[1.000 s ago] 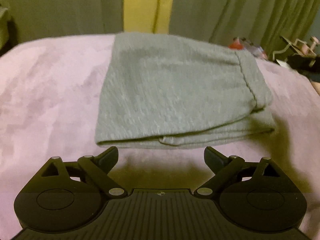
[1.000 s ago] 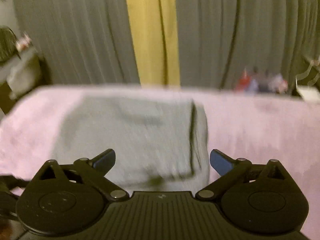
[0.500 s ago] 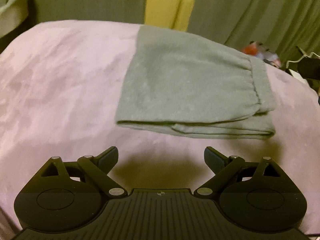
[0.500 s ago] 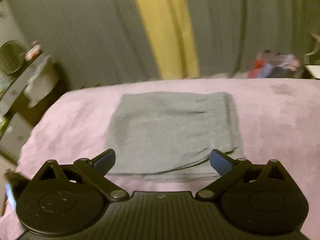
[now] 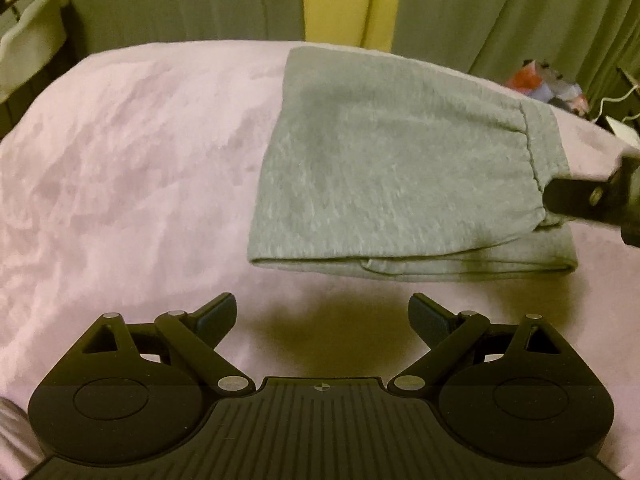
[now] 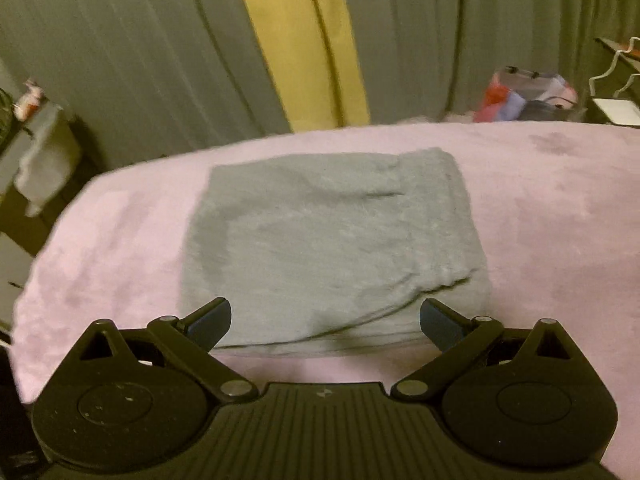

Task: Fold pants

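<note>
The grey pants [image 5: 392, 168] lie folded into a flat stack on the pink blanket [image 5: 120, 168], waistband at the right. They also show in the right wrist view [image 6: 328, 248]. My left gripper [image 5: 322, 318] is open and empty, hovering over bare blanket just in front of the stack's near-left corner. My right gripper [image 6: 326, 320] is open and empty, above the near edge of the stack. Part of the right gripper [image 5: 592, 200] shows at the right edge of the left wrist view, by the waistband.
The blanket covers a bed whose far edge [image 6: 360, 132] meets grey and yellow curtains [image 6: 304, 40]. Colourful clutter [image 6: 524, 96] and a white rack [image 6: 616, 68] sit at the back right. A shelf with a cloth [image 6: 40, 160] stands on the left.
My left gripper has drifted left, so the pants sit further right in its view. My right gripper has moved back and now appears at the waistband in the left view.
</note>
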